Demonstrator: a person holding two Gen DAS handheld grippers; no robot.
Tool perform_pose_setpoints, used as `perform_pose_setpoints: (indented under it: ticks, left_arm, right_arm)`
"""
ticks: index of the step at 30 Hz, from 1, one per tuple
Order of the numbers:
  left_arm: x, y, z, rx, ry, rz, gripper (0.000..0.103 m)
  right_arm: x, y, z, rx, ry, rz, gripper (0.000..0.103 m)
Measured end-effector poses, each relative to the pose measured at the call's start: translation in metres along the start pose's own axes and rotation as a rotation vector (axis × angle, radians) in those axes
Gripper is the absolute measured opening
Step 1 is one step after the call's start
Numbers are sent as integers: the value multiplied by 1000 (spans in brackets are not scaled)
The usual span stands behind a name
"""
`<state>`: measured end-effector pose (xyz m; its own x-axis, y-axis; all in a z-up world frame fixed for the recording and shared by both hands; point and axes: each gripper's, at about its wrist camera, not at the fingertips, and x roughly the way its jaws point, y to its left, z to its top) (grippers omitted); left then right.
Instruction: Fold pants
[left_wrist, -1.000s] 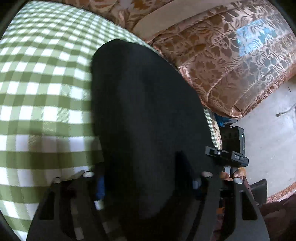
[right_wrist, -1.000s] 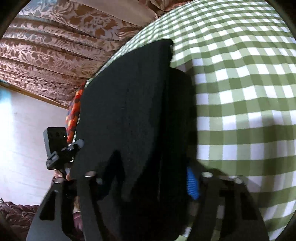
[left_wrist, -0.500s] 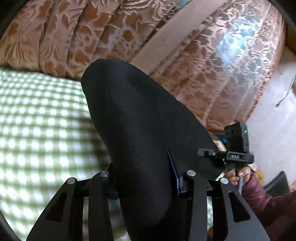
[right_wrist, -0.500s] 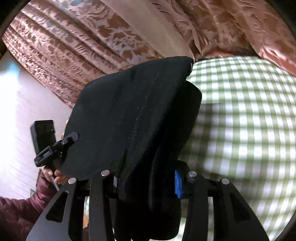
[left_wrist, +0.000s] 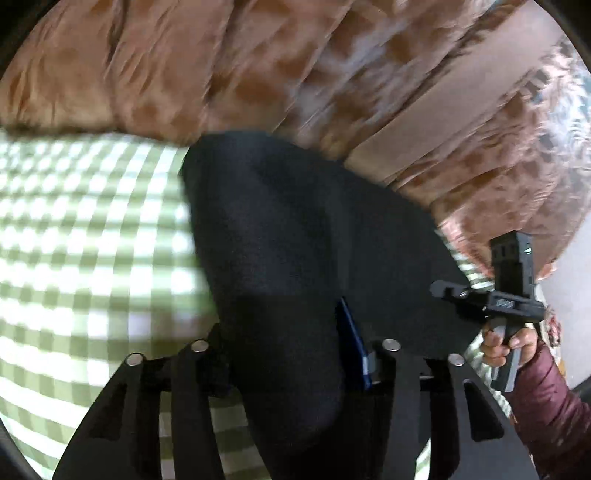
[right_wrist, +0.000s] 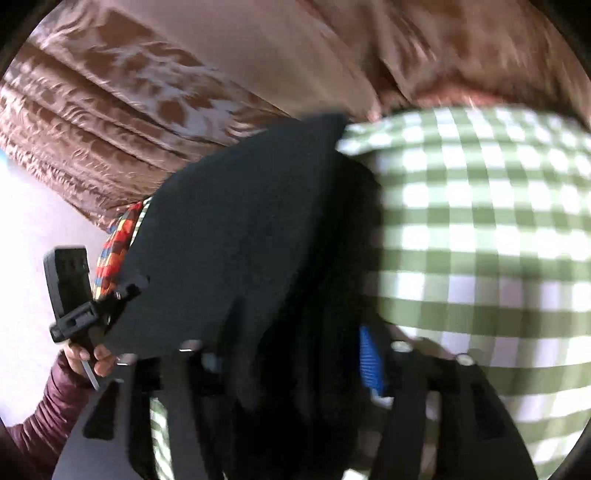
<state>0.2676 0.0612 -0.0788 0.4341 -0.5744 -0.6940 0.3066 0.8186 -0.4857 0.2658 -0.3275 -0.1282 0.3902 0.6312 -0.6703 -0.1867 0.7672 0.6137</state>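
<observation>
Both grippers, left gripper (left_wrist: 291, 354) and right gripper (right_wrist: 291, 350), are loosening around the black pants (left_wrist: 295, 240), which are stretching crosswise between them over the green checked cloth (left_wrist: 92, 240), equally near.

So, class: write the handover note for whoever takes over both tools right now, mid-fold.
Left tool: jaws opening, black pants between them.
Right tool: jaws opening, a thick bunch of the same pants between them.
Pants: draped from both tools over the green checked cloth, far edge by the brown curtain.
Done: edge carried over.
Left: lay it flat, check the fold.
</observation>
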Motion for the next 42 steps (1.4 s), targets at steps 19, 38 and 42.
perform_pose_setpoints:
  ticks: [19, 38, 42]
  left_arm:
    - [-53, -29, -53, 49, -140, 308, 59]
    - [-103, -89, -91, 101, -246, 407, 59]
    - [-116, -99, -104, 102, -271, 410, 68]
  right_arm:
    - [-38, 35, -44, -64, -59, -252, 75]
    - [-79, 84, -77, -75, -214, -460, 82]
    - [-83, 97, -91, -85, -238, -490, 83]
